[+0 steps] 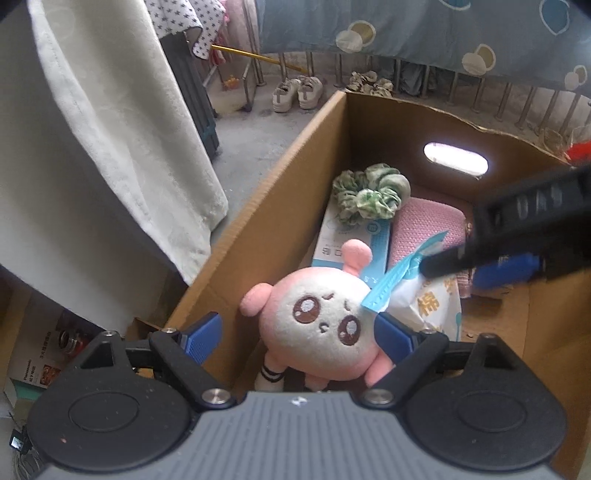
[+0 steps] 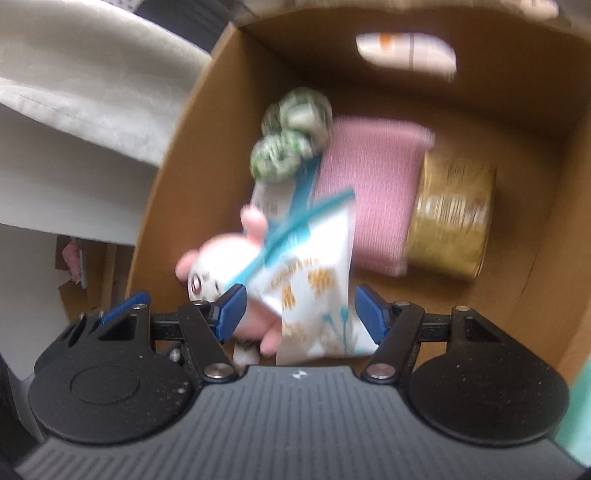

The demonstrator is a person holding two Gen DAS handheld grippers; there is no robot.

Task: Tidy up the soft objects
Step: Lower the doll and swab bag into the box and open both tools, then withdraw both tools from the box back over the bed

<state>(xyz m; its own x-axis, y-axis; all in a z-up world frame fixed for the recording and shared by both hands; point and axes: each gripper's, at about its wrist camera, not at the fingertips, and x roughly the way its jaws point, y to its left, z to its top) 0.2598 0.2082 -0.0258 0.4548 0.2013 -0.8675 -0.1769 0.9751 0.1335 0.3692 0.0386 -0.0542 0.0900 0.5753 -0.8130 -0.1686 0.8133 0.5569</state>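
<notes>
Soft daylight, left view sharp, right view motion-blurred (strongly), fisheye bending edges, handle slot (image 1: 455, 158) glaring

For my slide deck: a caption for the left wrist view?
Open left claw above a pink plush toy in a cardboard box.

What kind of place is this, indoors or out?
Probably a home balcony or laundry area: sneakers on a bare concrete floor, a railing draped with a blue sheet, and hanging laundry.
</notes>
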